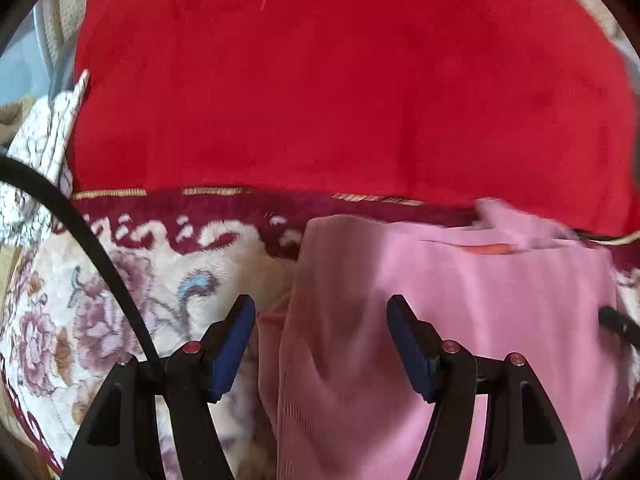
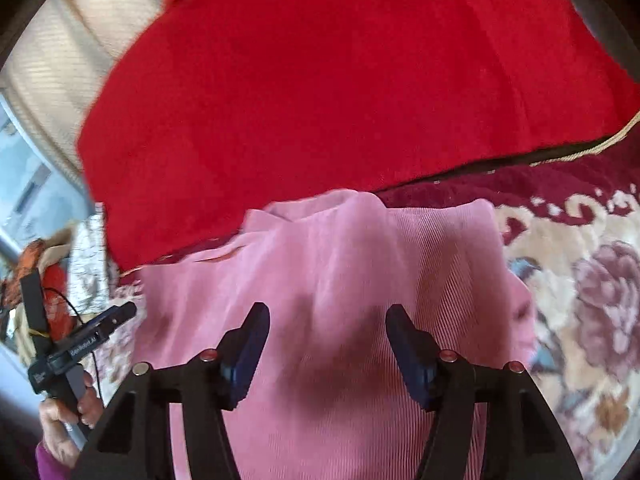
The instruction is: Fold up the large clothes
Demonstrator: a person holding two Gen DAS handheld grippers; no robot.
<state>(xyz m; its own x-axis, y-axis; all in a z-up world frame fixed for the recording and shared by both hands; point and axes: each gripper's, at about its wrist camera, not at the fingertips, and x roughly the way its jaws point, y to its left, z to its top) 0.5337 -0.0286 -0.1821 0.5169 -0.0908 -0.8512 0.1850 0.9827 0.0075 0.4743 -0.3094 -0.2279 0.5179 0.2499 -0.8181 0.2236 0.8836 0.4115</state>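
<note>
A pink ribbed garment [image 1: 480, 300] lies on a flowered bedspread [image 1: 120, 280]. It also shows in the right wrist view [image 2: 340, 280], with rumpled folds at its far end. My left gripper [image 1: 320, 312] is open and hangs over the garment's left edge, with nothing between its blue pads [image 1: 234, 344]. My right gripper [image 2: 327, 320] is open over the middle of the garment and holds nothing. The left gripper [image 2: 116, 318] also shows at the left of the right wrist view, held by a hand.
A big red plush cushion [image 1: 340, 80] stands just beyond the garment; it also shows in the right wrist view [image 2: 340, 80]. A black cable [image 1: 80, 232] crosses the left side. The flowered bedspread [image 2: 580, 300] stretches right. A pile of patterned cloth [image 1: 44, 128] lies far left.
</note>
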